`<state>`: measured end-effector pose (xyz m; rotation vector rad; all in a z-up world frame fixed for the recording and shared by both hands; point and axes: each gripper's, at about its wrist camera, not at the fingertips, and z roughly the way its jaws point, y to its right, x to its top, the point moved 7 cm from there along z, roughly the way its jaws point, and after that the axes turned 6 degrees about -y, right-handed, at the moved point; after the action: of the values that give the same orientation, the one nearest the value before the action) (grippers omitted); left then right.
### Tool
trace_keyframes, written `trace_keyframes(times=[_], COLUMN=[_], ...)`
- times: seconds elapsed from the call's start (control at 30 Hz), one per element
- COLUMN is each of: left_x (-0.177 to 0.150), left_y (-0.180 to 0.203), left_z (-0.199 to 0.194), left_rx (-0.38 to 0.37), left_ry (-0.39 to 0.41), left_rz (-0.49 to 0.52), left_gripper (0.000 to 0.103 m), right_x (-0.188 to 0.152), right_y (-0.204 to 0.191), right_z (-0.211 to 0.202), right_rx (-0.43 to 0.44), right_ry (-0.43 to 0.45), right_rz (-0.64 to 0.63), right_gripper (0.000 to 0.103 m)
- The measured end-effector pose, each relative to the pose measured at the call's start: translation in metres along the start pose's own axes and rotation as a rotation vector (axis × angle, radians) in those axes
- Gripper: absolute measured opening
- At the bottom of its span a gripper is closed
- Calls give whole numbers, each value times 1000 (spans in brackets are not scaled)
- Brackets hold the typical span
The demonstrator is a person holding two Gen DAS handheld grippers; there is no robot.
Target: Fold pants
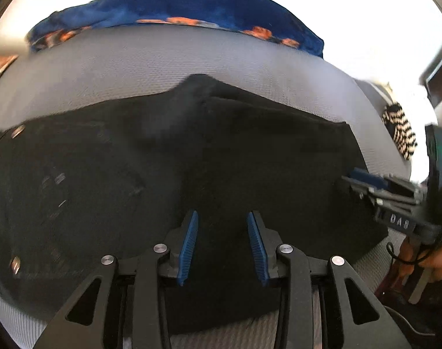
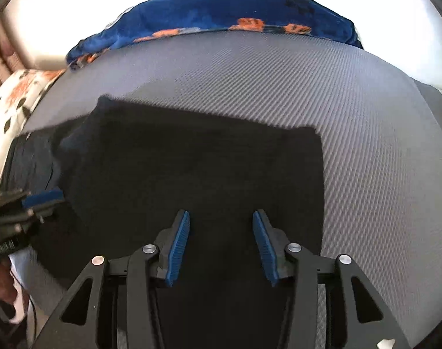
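Observation:
Black pants (image 1: 191, 160) lie folded on a grey textured bed surface (image 1: 133, 64); they also fill the lower left of the right wrist view (image 2: 206, 168). My left gripper (image 1: 222, 226) is open just above the pants, holding nothing. My right gripper (image 2: 221, 226) is open above the pants near their right edge, holding nothing. The right gripper also shows at the right edge of the left wrist view (image 1: 363, 181), over the pants' right side. The left gripper shows at the left edge of the right wrist view (image 2: 43, 197). A raised fold (image 1: 197, 84) sticks up at the pants' far edge.
A blue and orange blanket (image 1: 177, 11) lies along the far edge of the bed. A black-and-white striped item (image 1: 401, 131) sits at the right. A white floral cloth (image 2: 14, 99) lies at the left. Grey surface (image 2: 366, 145) extends right of the pants.

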<state>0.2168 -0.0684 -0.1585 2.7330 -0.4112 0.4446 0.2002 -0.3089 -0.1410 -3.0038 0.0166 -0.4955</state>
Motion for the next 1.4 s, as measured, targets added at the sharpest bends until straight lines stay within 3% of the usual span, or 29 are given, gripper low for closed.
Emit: trace_keyframes(times=[0.17, 0.57, 0.73, 0.9, 1.07, 1.13, 1.4], left_x=[-17, -32, -43, -58, -75, -80, -98], left_y=[-28, -101, -123, -156, -187, -196, -227], left_z=[-35, -86, -98, -111, -122, -123, -119], left_rx=[10, -5, 20, 43, 63, 44, -161], left_ry=[62, 164, 182, 209, 239, 240, 257], left_rz=[-72, -341, -409, -515, -621, -658, -847], left_gripper=[42, 46, 47, 51, 51, 51, 51], right_x=[-26, -48, -49, -47, -32, -23, -3], right_y=[-15, -66, -97, -130, -153, -156, -153], right_z=[-7, -12, -10, -8, -10, -14, -23], right_rx=[16, 72, 139, 269, 304, 308, 323], right_ry=[-25, -37, -52, -87, -80, -64, -31], right_rz=[-32, -102, -136, -177, -223, -219, -191], right_gripper=[46, 49, 49, 49, 49, 49, 49])
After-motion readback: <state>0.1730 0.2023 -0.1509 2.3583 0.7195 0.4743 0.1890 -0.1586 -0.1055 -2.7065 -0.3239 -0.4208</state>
